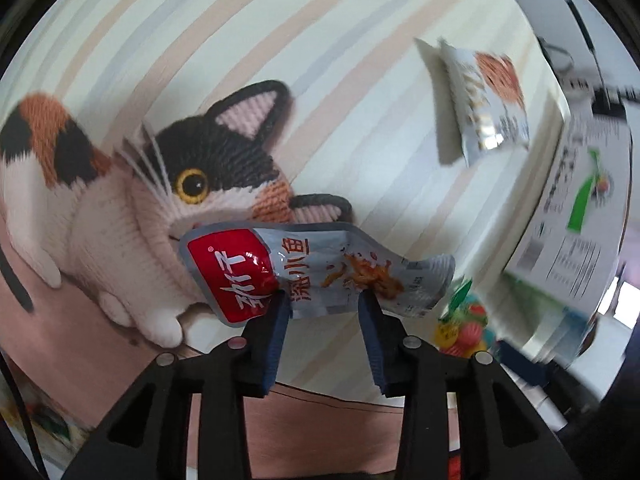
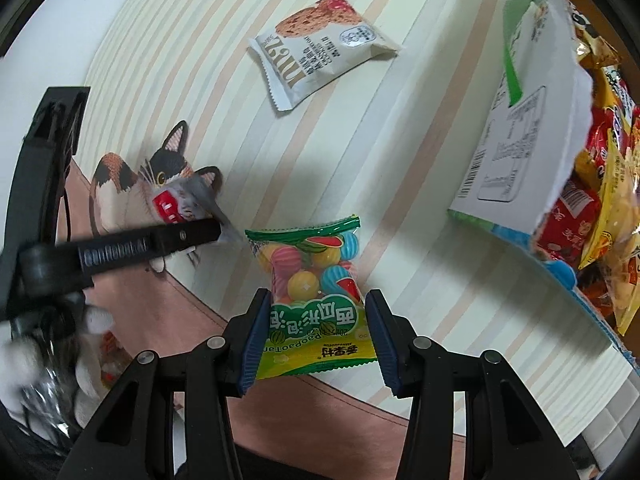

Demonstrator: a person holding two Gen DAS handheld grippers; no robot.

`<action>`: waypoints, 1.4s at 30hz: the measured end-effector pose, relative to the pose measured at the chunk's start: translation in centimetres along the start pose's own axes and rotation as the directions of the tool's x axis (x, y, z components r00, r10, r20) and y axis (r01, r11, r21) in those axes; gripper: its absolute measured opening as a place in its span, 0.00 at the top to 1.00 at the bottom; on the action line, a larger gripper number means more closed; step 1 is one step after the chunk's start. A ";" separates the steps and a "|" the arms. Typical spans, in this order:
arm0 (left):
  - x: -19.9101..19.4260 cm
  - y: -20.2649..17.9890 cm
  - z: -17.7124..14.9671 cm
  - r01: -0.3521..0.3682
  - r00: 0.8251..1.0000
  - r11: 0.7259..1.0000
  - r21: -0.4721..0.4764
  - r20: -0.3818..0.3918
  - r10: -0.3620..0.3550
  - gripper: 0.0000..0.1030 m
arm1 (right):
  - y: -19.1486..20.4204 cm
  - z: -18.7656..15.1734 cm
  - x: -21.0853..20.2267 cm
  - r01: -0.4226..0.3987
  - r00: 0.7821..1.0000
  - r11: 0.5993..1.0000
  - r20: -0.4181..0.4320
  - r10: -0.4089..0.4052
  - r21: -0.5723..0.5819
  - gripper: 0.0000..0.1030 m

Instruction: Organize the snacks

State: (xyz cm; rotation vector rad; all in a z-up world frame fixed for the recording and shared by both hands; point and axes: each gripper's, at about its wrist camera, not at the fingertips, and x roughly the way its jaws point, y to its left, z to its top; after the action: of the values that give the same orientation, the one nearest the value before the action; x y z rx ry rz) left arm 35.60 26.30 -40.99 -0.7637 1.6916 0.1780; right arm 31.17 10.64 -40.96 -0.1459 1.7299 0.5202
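Note:
My left gripper (image 1: 322,300) is closed on a grey and red fish snack packet (image 1: 316,272) and holds it above the striped cloth with the cat print; it also shows in the right wrist view (image 2: 188,204). My right gripper (image 2: 316,308) has its jaws apart around a green bubble gum packet (image 2: 312,292) lying on the cloth; whether the pads (image 2: 256,336) touch it I cannot tell. A white cookie packet (image 2: 320,48) lies farther away on the cloth and also shows in the left wrist view (image 1: 484,100).
A white cardboard box (image 2: 516,132) stands at the right, filled with several red and yellow snack bags (image 2: 600,208). It also shows in the left wrist view (image 1: 568,216). The cloth's pink border (image 2: 168,308) runs along the near side.

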 end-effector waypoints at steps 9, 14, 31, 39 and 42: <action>-5.6 -5.3 -4.5 -0.323 0.939 0.807 0.494 0.273 0.208 0.43 | -0.7 -0.9 -0.7 -0.026 1.000 1.000 -0.002 0.026 -0.010 0.50; -4.2 -5.7 -1.5 -0.348 0.937 0.771 0.533 0.230 0.263 0.40 | -0.9 -0.8 -0.8 -0.047 0.999 0.999 0.007 0.047 0.011 0.50; 2.6 -4.1 1.3 -0.374 0.925 0.764 0.525 0.149 0.350 0.23 | -1.8 -0.6 -0.3 -0.052 0.999 0.998 -0.002 0.052 0.045 0.50; 1.0 -4.5 -1.0 -0.384 0.923 0.755 0.532 0.204 0.325 0.65 | -1.1 0.1 0.0 -0.052 0.999 0.998 0.002 0.052 0.037 0.50; -0.2 -4.5 -1.8 -0.384 0.923 0.755 0.532 0.218 0.317 0.68 | -0.5 0.6 0.2 -0.052 0.999 0.998 0.006 0.052 0.033 0.50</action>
State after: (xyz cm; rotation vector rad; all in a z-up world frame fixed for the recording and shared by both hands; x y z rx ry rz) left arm 36.66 22.01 -39.01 0.0218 1.6406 -0.0300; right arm 31.91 10.46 -41.35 -0.0763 1.7405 0.5289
